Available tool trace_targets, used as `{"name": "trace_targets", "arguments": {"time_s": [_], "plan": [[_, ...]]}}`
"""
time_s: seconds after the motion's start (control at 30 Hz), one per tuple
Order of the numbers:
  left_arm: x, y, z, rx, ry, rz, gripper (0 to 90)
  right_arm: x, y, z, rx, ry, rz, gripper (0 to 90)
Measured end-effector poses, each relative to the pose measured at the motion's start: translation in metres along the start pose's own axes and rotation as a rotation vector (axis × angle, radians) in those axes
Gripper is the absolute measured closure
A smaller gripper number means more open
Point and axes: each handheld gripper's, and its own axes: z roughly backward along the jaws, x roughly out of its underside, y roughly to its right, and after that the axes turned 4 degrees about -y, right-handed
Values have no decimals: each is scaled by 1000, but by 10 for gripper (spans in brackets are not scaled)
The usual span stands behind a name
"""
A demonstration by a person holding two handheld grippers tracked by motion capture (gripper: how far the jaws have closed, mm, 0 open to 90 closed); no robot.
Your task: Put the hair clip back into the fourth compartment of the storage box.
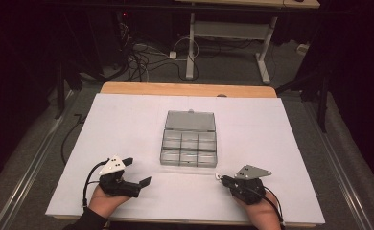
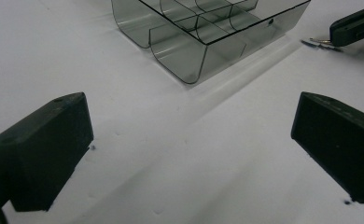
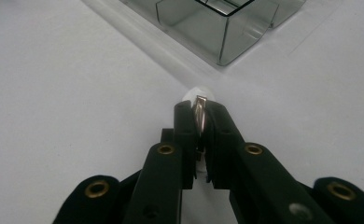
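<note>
A clear grey compartment box [image 1: 189, 147] lies in the middle of the white table cover, its lid [image 1: 191, 120] folded open at the far side. Its empty front cells [image 2: 189, 51] stand close ahead in the left gripper view, and a corner [image 3: 227, 32] shows in the right gripper view. My left gripper [image 1: 138, 171] rests near the front left with its jaws wide apart and nothing between them [image 2: 189, 149]. My right gripper [image 1: 220, 178] rests at the front right, shut on a small thin metal piece [image 3: 199, 112] with a white end. That piece [image 2: 321, 42] pokes from the right gripper [image 2: 355, 25] toward the box.
The white cover [image 1: 127, 124] spreads over a wooden table whose far edge [image 1: 185, 89] shows bare. Beyond it are a dark floor, tangled cables [image 1: 142, 60] and the legs of another table [image 1: 191, 52].
</note>
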Motion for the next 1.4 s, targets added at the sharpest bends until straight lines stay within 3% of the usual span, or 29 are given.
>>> {"name": "trace_targets", "arguments": {"time_s": [0.7, 1.4], "plan": [[0, 0, 0, 0, 0, -2, 0, -5, -9, -1, -45, 17, 35, 858], [0, -1, 1, -2, 4, 2, 0, -19, -27, -15, -90, 20, 75, 858]]}}
